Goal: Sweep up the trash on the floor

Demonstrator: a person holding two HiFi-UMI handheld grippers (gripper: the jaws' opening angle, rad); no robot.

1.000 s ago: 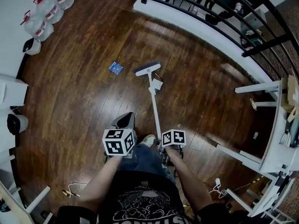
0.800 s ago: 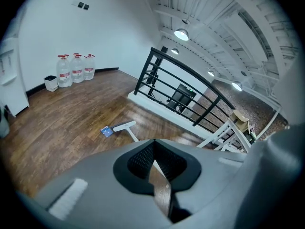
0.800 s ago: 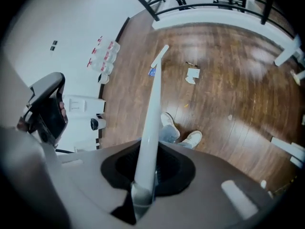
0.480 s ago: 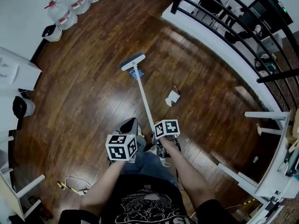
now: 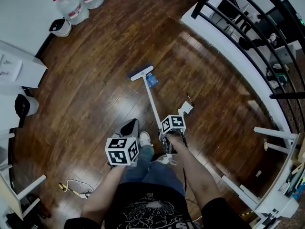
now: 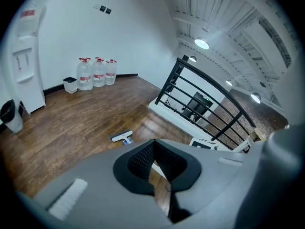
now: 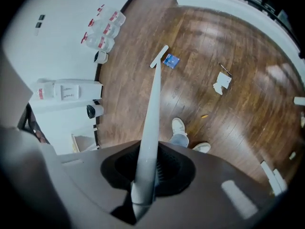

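A white-handled broom (image 5: 151, 99) runs from my right gripper (image 5: 168, 144) out across the wooden floor. Its head (image 5: 142, 73) rests beside a blue scrap (image 5: 152, 79). A crumpled white paper (image 5: 185, 109) lies to the right of the handle, close to my right gripper. In the right gripper view the right gripper (image 7: 145, 171) is shut on the handle, with the blue scrap (image 7: 171, 60) and white paper (image 7: 221, 84) beyond. My left gripper (image 5: 129, 126) hangs by the person's left leg. In its own view the left gripper (image 6: 153, 149) is shut with nothing between its jaws.
Water jugs (image 5: 76, 8) and a small white bin (image 5: 60, 26) stand along the far wall. A white cabinet (image 5: 14, 68) and a black bin (image 5: 21, 106) are at the left. A black railing (image 5: 238, 27) curves along the right, white table legs (image 5: 271, 132) below it. A cable (image 5: 76, 187) lies near left.
The broom head swung left onto the blue scrap, then drew it back right, toward the white paper. The left gripper stayed beside the leg.
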